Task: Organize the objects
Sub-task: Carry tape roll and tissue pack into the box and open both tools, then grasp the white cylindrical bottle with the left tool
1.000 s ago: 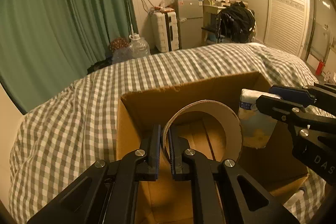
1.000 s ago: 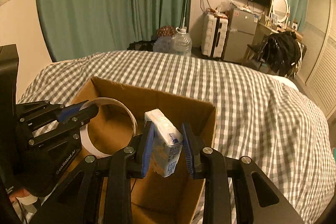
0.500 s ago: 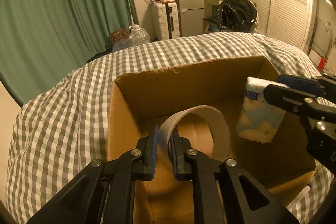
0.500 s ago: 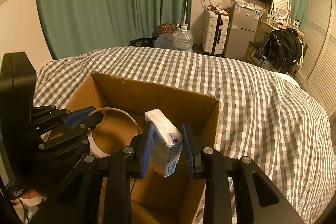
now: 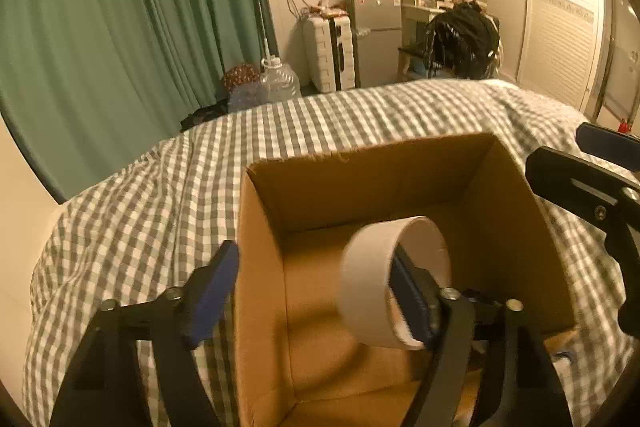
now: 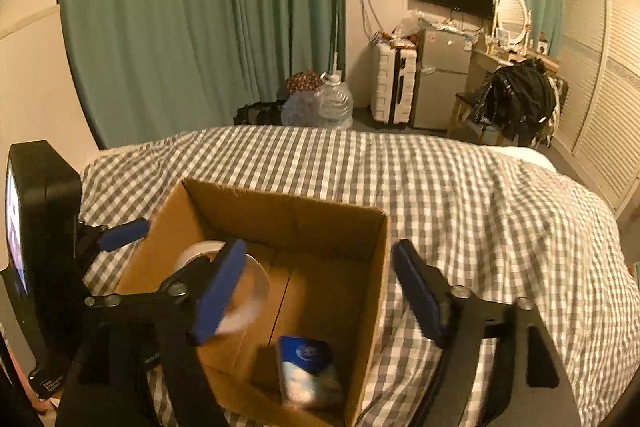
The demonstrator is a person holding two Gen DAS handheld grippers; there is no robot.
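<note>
Releasing both loads into the cardboard box (image 6: pixel 384 267): half a second ago each tool was clamped; now the left gripper (image 5: pixel 316 287) and right gripper (image 6: pixel 320 291) are spread wide. Tape roll (image 5: pixel 384 279) hangs blurred on the left tool's inner finger, above the floor at 3 o'clock. Tissue pack (image 6: pixel 308 371) lies in the box at 6 o'clock. Judgement: deposit nearly complete.

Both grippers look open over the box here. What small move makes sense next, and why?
Probably lift both grippers up and away. The left gripper is open, yet the tape roll seems looped over its right finger, so ease that finger out. The right gripper is open, and the tissue pack lies inside the cardboard box.
</note>
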